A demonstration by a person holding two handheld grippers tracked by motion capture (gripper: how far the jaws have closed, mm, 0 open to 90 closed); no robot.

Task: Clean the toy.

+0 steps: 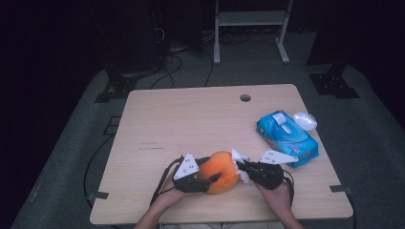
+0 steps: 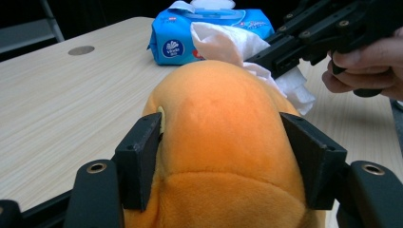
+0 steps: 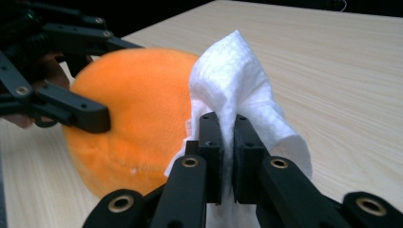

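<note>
The orange plush toy [image 2: 228, 142] sits squeezed between the left gripper [image 2: 228, 156] jaws at the table's [image 1: 167, 124] near edge. The right gripper [image 3: 227, 156] pinches a white wipe [image 3: 237, 85] against it. Soft and light, the toy is probably best clamped across its middle.

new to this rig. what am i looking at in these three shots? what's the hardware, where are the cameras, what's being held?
No robot arm here: a person holds a two-jaw tool in each hand. The high view looks down on the wooden table; the other two cameras ride on the tools and look along their black jaws.

The left hand-held gripper clamps an orange plush toy from both sides. The right hand-held gripper is shut on a white wipe, held against the toy.

Farther back on the table lies a blue pack of wipes, with a small white object just beyond it; I can't tell what that is.
</note>
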